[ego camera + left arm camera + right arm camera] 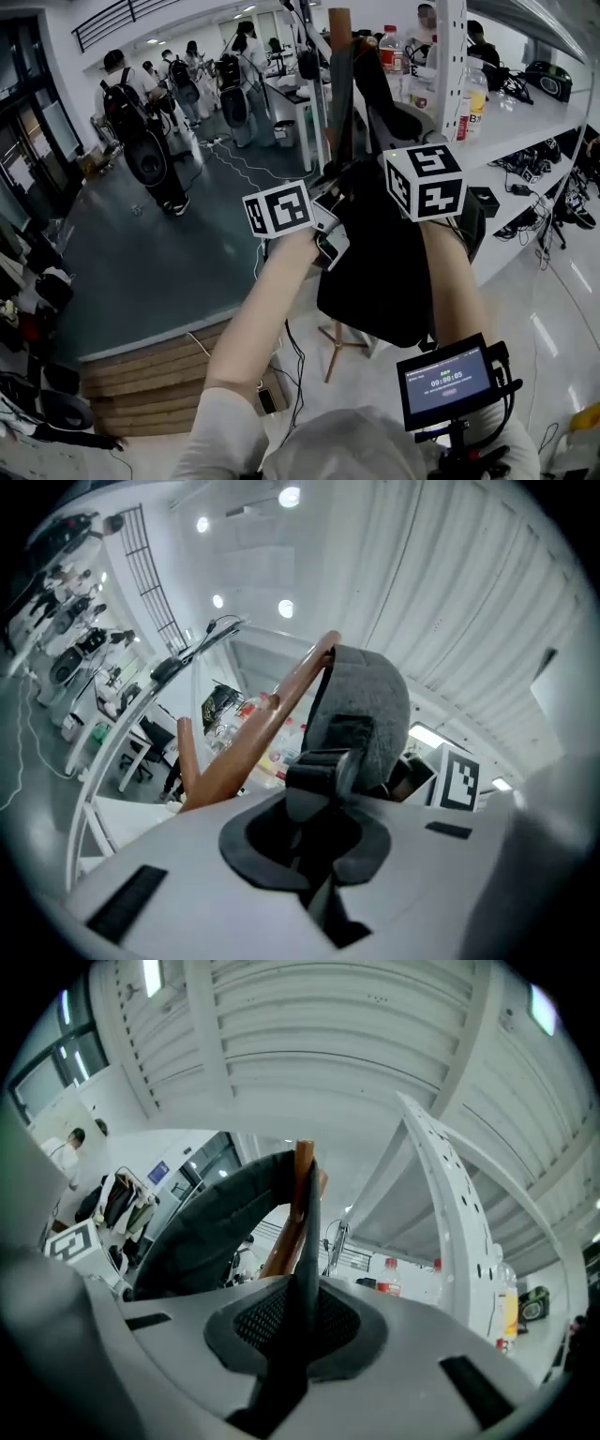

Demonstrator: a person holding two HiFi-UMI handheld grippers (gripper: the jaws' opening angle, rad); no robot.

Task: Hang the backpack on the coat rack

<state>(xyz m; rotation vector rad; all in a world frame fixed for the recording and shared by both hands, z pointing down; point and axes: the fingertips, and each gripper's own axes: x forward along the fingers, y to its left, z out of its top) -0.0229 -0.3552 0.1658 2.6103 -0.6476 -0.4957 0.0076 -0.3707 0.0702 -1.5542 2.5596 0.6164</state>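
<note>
The left gripper (317,787), on the left of the brown wooden coat rack (339,47), has its jaws pressed together on a black buckle piece (319,766) at the foot of a grey padded shoulder strap (370,700). That strap rises straight out of the jaws and curves over the upper end of a slanting brown wooden peg (262,724) of the coat rack, so its top touches the peg's tip.

In the head view the black fabric backpack (384,262) hangs directly in front of the coat rack's post. Its bulk sits below and between the two grippers, above the rack's splayed wooden legs (336,345).

The right gripper (302,1299), on the right of the coat rack, has its jaws clamped on a thin black webbing strap (307,1232). This strap runs edge-on from between the pads up to the tip of a brown peg (305,1155) of the coat rack. A dark padded band (202,1227) arcs away from that same tip toward the left of the peg.

To the right of the coat rack stands a white metal shelf unit (525,117) with bottles on it.
</note>
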